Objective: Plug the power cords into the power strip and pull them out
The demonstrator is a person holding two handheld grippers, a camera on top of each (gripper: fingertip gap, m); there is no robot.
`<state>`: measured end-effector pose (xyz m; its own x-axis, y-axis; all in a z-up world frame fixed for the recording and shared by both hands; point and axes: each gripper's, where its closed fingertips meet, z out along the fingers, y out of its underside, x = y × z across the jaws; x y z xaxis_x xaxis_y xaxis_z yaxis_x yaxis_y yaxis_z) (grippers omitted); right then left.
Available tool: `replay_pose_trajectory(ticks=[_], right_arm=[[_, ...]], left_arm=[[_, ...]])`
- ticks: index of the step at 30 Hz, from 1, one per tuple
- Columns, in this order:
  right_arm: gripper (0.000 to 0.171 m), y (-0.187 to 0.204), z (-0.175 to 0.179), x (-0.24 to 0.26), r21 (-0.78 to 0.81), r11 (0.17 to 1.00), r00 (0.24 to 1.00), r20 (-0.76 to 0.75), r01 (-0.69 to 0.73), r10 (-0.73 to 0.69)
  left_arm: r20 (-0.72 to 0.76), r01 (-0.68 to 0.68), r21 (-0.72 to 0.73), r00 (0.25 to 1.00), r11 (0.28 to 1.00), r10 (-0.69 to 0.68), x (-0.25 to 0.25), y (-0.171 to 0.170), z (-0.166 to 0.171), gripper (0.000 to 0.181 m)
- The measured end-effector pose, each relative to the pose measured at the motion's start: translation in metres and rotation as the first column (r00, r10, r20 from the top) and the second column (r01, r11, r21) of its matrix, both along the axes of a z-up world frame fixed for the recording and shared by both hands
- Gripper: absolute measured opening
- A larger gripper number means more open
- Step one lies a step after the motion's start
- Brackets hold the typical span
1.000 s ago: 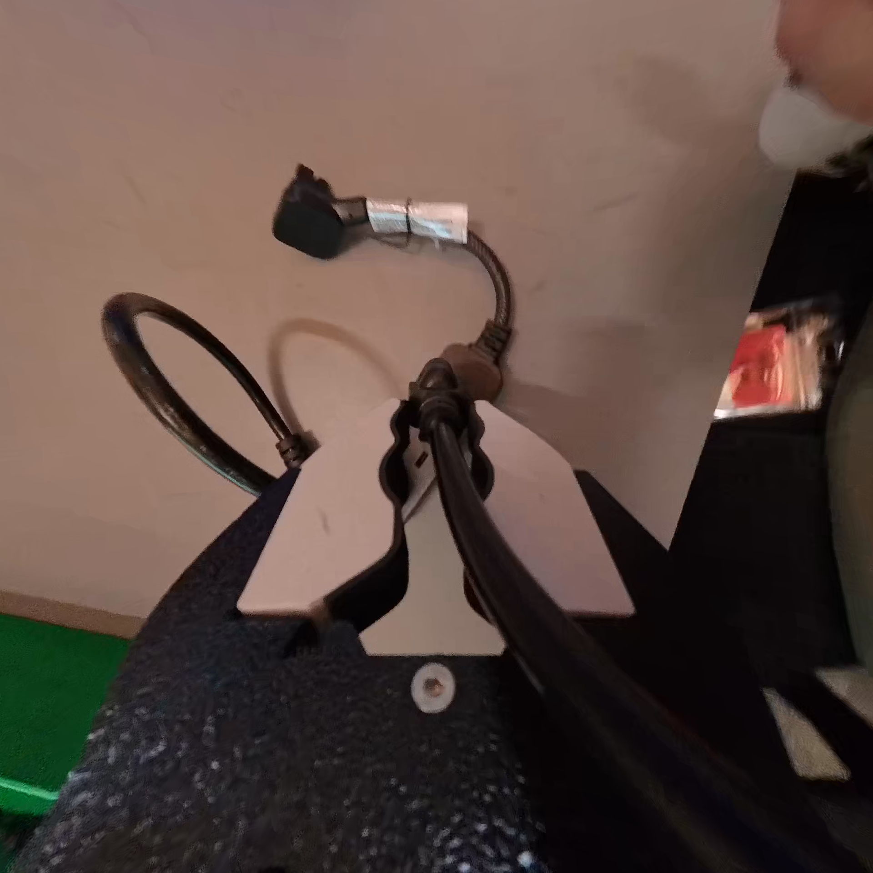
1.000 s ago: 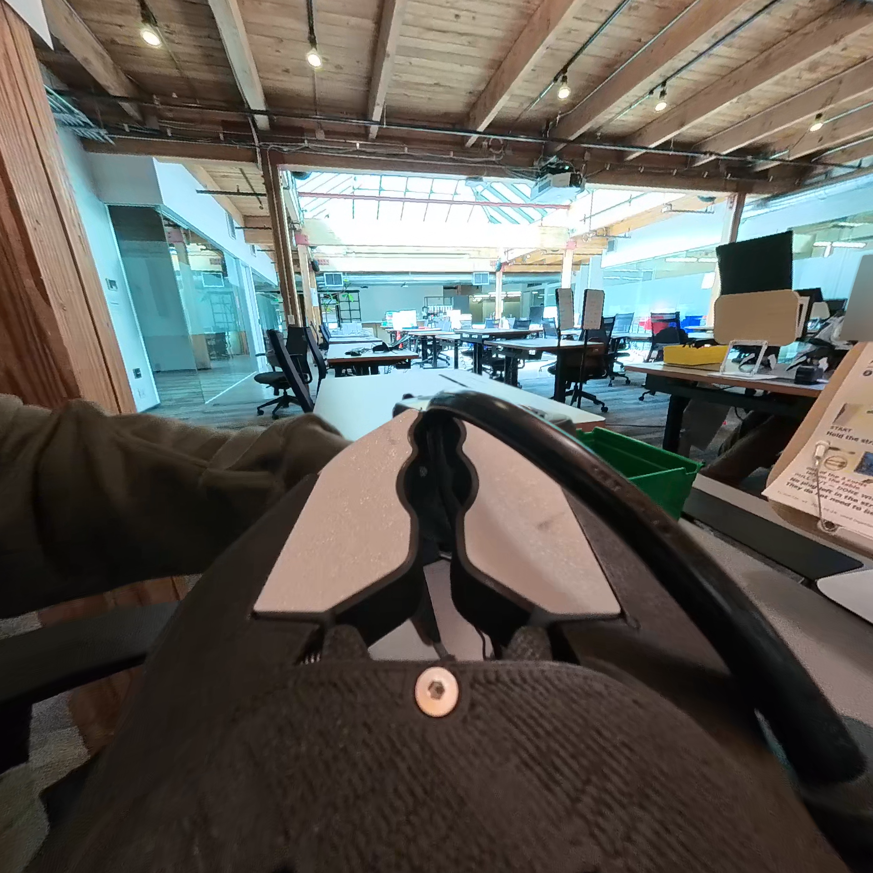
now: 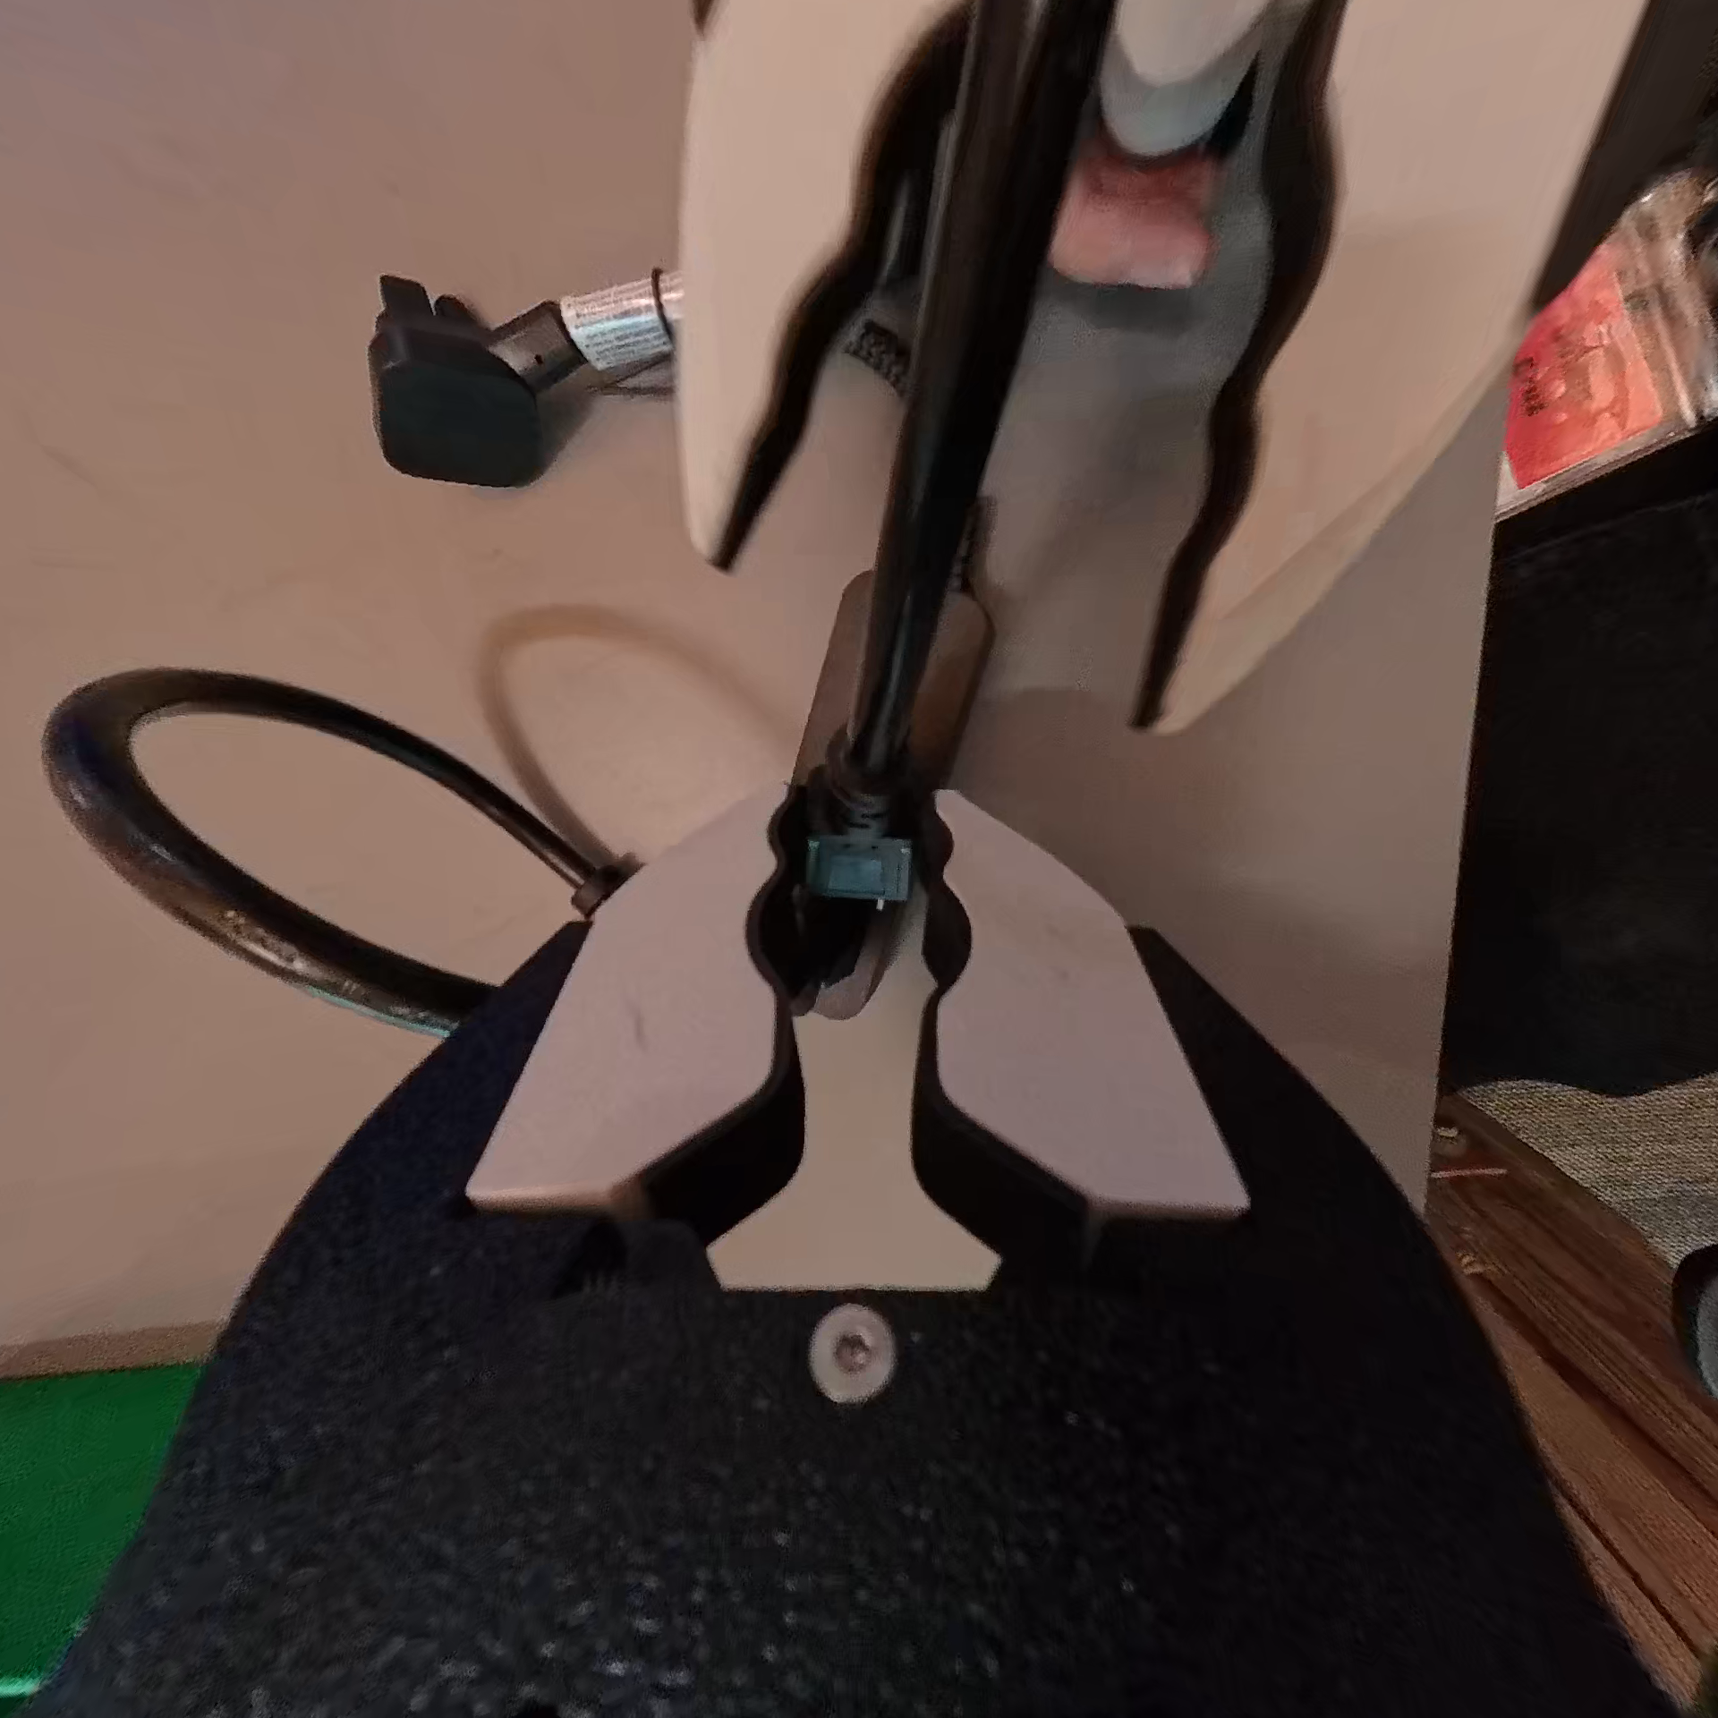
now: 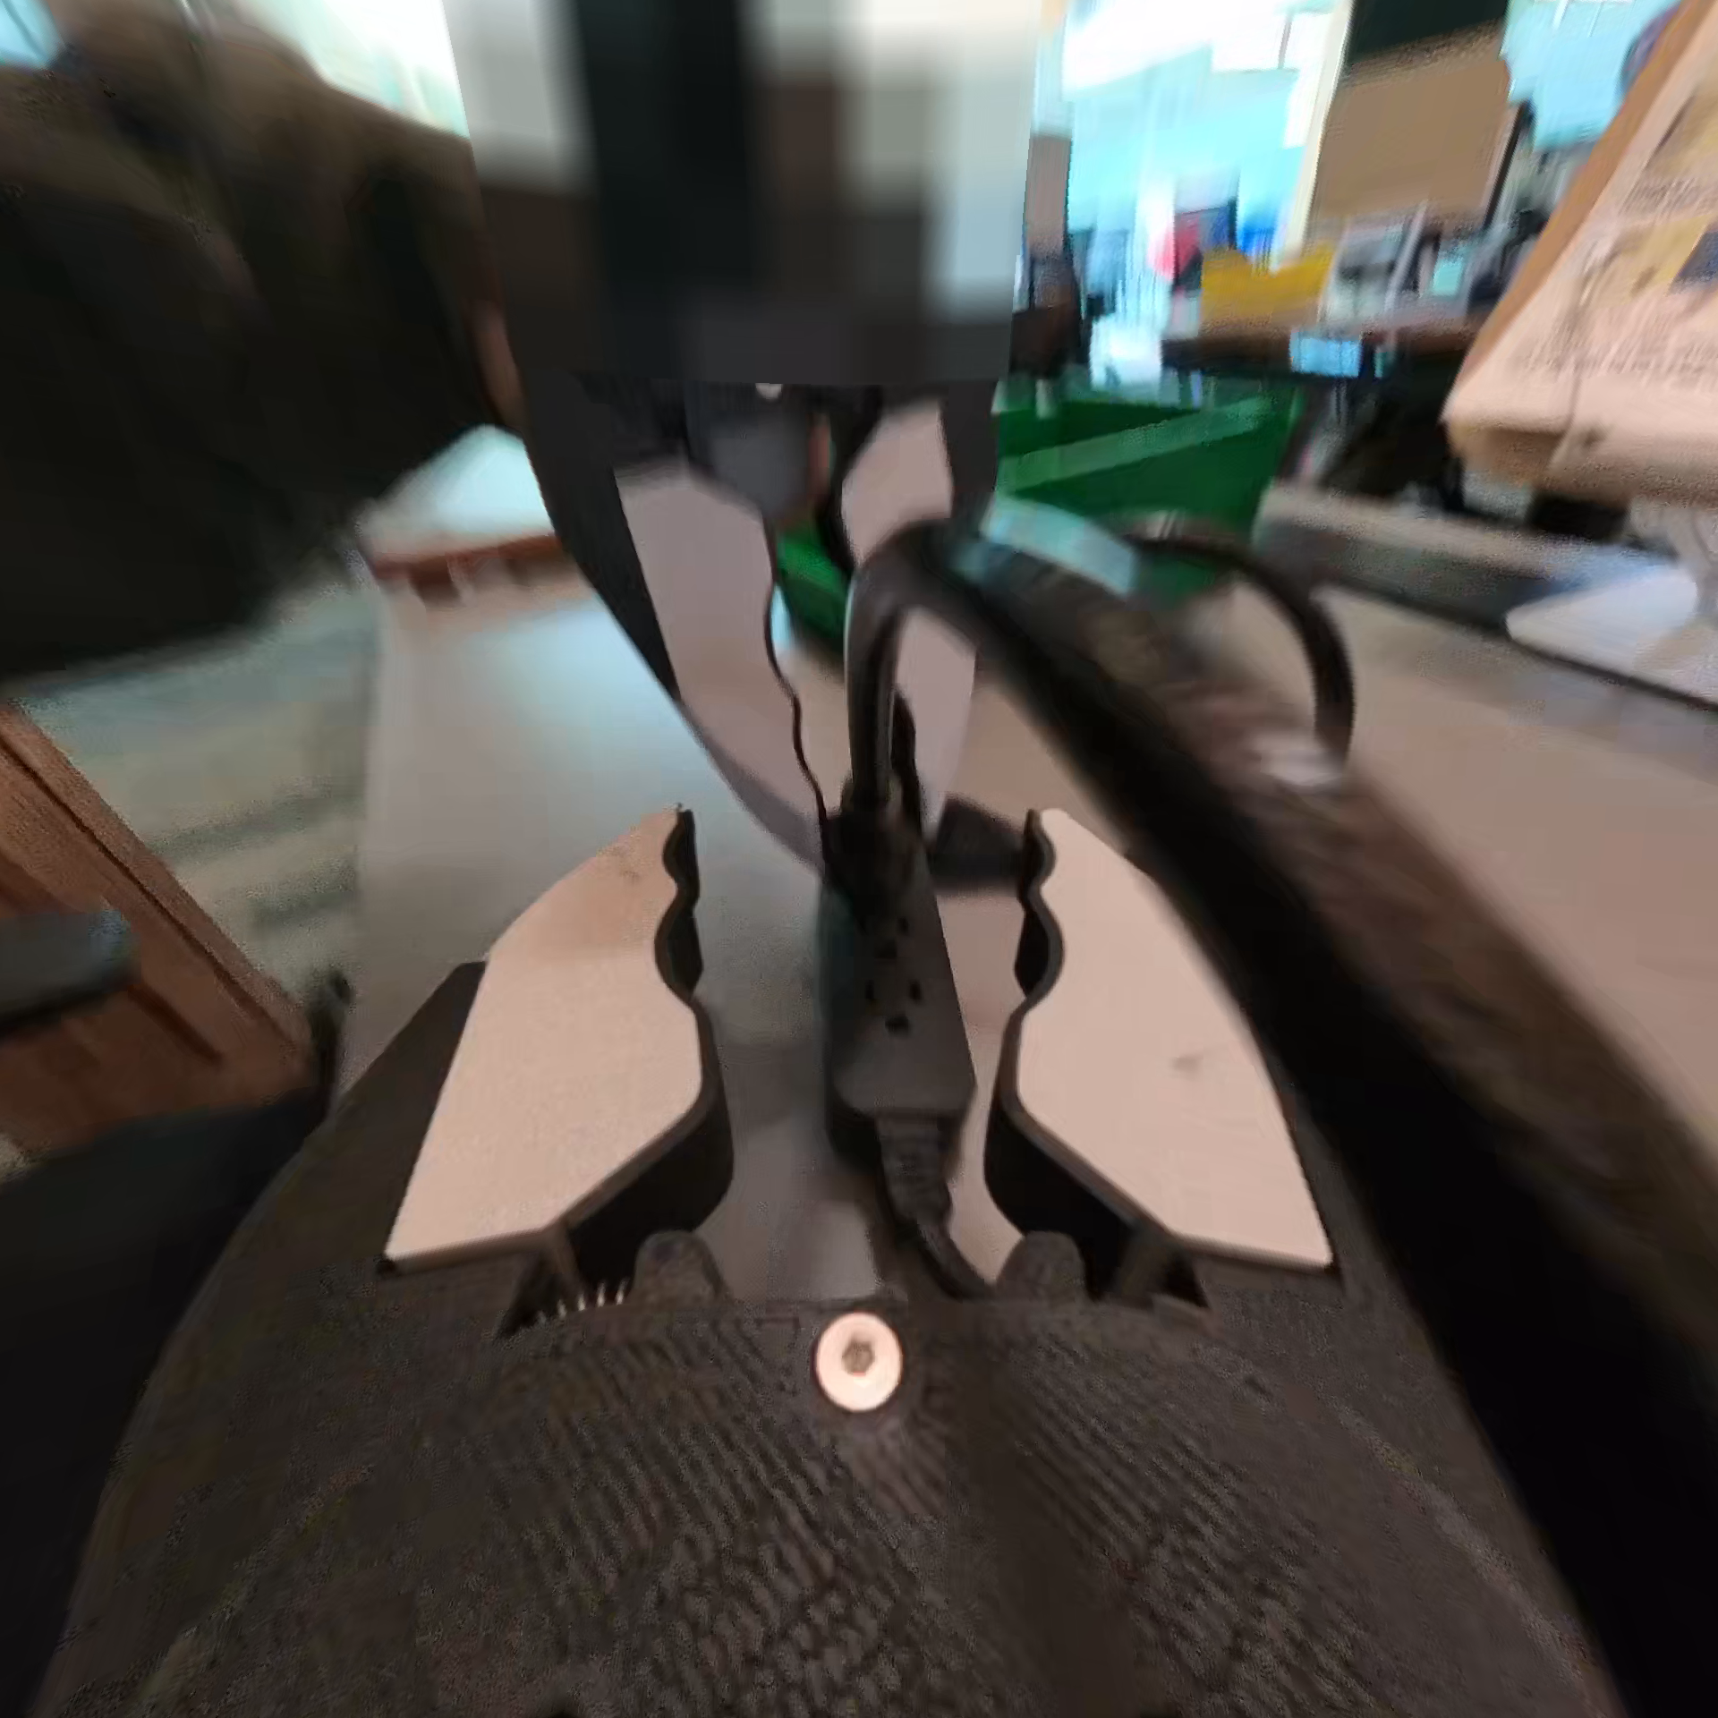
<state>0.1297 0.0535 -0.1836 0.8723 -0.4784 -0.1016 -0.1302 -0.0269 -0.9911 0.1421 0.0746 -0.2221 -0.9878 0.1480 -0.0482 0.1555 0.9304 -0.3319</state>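
You are working at a pale tabletop [image 3: 232, 418] in what looks like an open office or workshop floor. Behind it, blurred, stand a green bin [image 4: 1134, 446], desks carrying a yellow box [image 4: 1264, 279], and a propped board with a printed sheet [image 4: 1618, 242]. Wooden boarding [image 3: 1580, 1301] runs beside the table; a wood-panelled edge [image 4: 112, 930] shows at left.

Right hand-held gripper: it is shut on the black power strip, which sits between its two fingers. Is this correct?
Not quite. The right hand-held gripper is open, not shut. The right wrist view shows the black power strip between its two fingers, with a clear gap on each side. The rest of the statement holds.
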Motion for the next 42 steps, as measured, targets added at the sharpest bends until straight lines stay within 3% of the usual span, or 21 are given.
replay_pose_trajectory(ticks=[3, 5, 6, 10, 13, 15, 18, 20, 23, 28, 42], right_arm=[[0.045, -0.032, 0.055, -0.004, 0.451, 0.892, 0.998, 0.056, -0.033, 0.009], [0.025, -0.06, 0.073, -0.01, 0.625, 0.775, 0.993, 0.114, -0.094, 0.028], [0.024, -0.069, 0.075, -0.011, 0.659, 0.745, 0.992, 0.119, -0.103, 0.032], [0.026, -0.062, 0.059, -0.012, 0.513, 0.847, 0.988, 0.122, -0.141, 0.09], [0.036, -0.07, 0.075, -0.015, 0.488, 0.86, 0.976, 0.213, -0.151, 0.05], [0.022, -0.073, 0.078, -0.01, 0.439, 0.892, 0.975, 0.223, -0.112, 0.012], [0.023, -0.066, 0.098, -0.016, 0.414, 0.899, 0.96, 0.28, -0.145, 0.026], [0.009, -0.057, 0.104, -0.018, 0.343, 0.925, 0.947, 0.317, -0.166, 0.052], [0.007, -0.035, 0.095, -0.016, 0.111, 0.964, 0.95, 0.23, -0.242, 0.212], [0.007, -0.015, 0.097, -0.007, -0.111, 0.967, 0.961, 0.133, -0.23, 0.244], [0.005, 0.016, 0.103, 0.003, -0.121, 0.965, 0.972, -0.004, -0.235, 0.236]], left_arm=[[-0.008, -0.003, -0.028, 1.0, 1.0, 0.003, -0.001, -0.003, 0.002, 0.023], [-0.033, -0.019, -0.104, 0.999, 0.994, 0.015, -0.003, -0.012, 0.011, 0.022], [-0.042, -0.022, -0.141, 0.999, 0.99, 0.017, -0.004, -0.016, 0.017, 0.022], [-0.014, -0.013, -0.115, 1.0, 0.993, 0.012, -0.003, -0.015, 0.019, 0.022], [-0.025, -0.028, -0.128, 0.999, 0.991, 0.026, -0.004, -0.014, 0.019, 0.022], [-0.041, -0.043, -0.157, 0.999, 0.987, 0.037, -0.005, -0.016, 0.02, 0.022], [-0.067, -0.038, -0.18, 0.997, 0.983, 0.026, -0.012, -0.024, 0.016, 0.022], [-0.076, -0.034, -0.172, 0.997, 0.985, 0.021, -0.015, -0.027, 0.011, 0.022], [-0.068, -0.048, -0.122, 0.997, 0.991, 0.04, -0.013, -0.023, 0.0, 0.022], [-0.081, -0.097, -0.135, 0.993, 0.986, 0.087, -0.011, -0.019, 0.001, 0.023], [-0.03, -0.141, -0.205, 0.99, 0.969, 0.138, -0.005, -0.007, 0.015, 0.026]])
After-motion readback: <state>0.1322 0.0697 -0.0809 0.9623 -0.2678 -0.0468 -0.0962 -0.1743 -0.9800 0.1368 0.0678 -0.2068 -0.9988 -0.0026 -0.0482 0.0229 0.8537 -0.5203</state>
